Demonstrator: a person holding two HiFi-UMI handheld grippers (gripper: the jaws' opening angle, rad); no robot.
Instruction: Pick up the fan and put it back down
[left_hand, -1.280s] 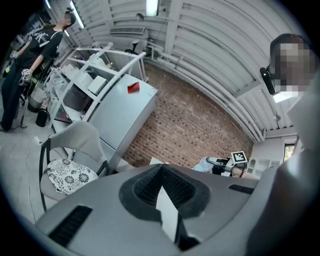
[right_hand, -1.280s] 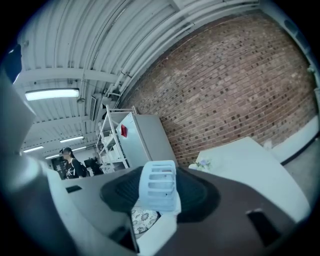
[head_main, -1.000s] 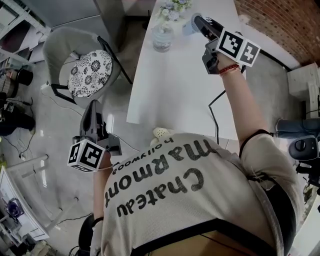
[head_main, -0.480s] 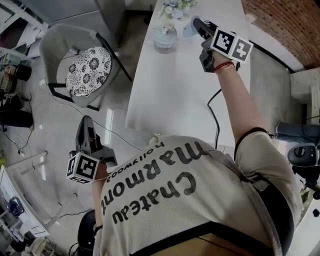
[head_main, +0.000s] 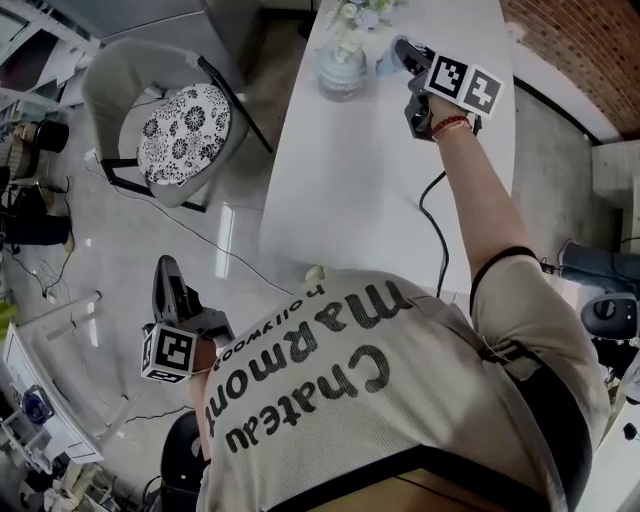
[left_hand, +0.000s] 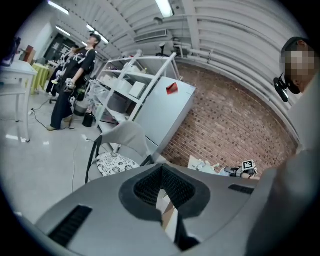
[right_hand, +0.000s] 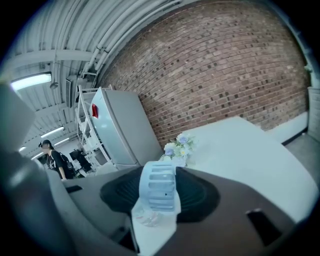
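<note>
Pinching the fan (right_hand: 160, 192) over the white table (head_main: 350, 190), right tool (head_main: 405, 52); left tool (left_hand: 161, 176) pressed together.

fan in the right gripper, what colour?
Light blue fan, with a slatted grille; shows best in the right gripper view.

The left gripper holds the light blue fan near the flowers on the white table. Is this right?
No. The right gripper holds the light blue fan between its fingers near the flowers on the white table, as the right gripper view shows. The left gripper hangs empty over the floor.
</note>
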